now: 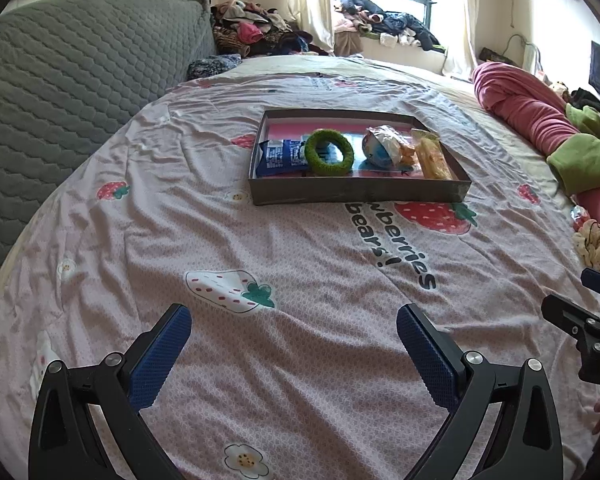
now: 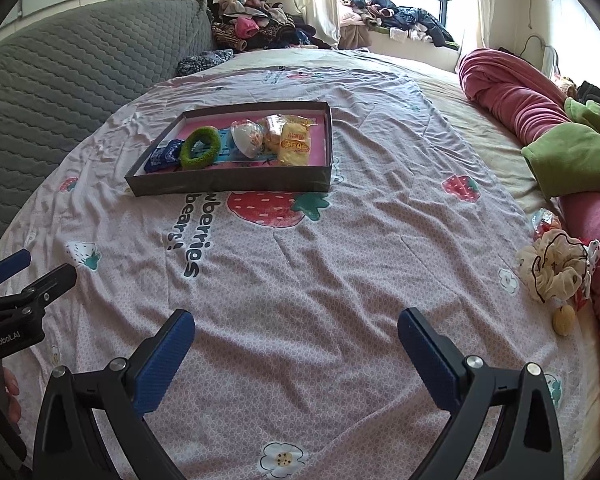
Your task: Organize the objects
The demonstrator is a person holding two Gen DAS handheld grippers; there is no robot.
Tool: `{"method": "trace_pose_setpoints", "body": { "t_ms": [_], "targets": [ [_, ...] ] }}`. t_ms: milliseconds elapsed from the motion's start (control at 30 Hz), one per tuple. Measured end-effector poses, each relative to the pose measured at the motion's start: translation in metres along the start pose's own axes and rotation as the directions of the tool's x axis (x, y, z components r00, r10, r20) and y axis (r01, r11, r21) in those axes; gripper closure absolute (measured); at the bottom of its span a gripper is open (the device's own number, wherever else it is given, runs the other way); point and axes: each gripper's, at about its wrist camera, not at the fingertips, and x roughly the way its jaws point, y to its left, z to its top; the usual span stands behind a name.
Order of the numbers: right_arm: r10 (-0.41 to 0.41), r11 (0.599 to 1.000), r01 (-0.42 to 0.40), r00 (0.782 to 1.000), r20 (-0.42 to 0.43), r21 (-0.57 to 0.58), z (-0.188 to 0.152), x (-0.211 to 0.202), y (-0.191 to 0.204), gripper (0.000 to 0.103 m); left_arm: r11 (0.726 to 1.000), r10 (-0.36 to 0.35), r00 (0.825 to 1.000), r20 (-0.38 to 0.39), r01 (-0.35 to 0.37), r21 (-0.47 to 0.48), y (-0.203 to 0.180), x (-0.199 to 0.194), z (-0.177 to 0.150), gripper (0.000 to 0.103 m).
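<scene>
A shallow dark box (image 1: 356, 192) (image 2: 228, 186) sits on the strawberry bed sheet. In it lie a blue packet (image 1: 278, 156) (image 2: 162, 156), a green fuzzy ring (image 1: 329, 152) (image 2: 200, 147), a round foil-wrapped snack (image 1: 382, 146) (image 2: 249, 138) and a yellow snack packet (image 1: 432, 156) (image 2: 295, 144). A cream scrunchie (image 2: 552, 270) (image 1: 592, 244), a small yellow round thing (image 2: 563, 320) and a clear wrapped snack (image 2: 544, 220) lie at the bed's right. My left gripper (image 1: 294, 334) is open and empty above the sheet. My right gripper (image 2: 296, 336) is open and empty too.
A grey quilted headboard cover (image 1: 68, 92) is at the left. Rolled pink (image 2: 512, 96) and green (image 2: 572, 156) blankets lie along the right edge. Piled clothes (image 1: 256, 32) sit at the far end by the window.
</scene>
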Motion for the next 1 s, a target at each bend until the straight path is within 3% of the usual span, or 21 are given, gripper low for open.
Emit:
{"method": "trace_pose_setpoints", "body": {
  "t_ms": [1000],
  "targets": [
    [0.002, 1.000, -0.002, 1.000, -0.024, -0.002, -0.022, 0.015, 0.002, 0.001, 1.000, -0.008, 1.000, -0.015, 0.008, -0.022, 0.010, 0.018, -0.020, 0.001]
  ]
}}
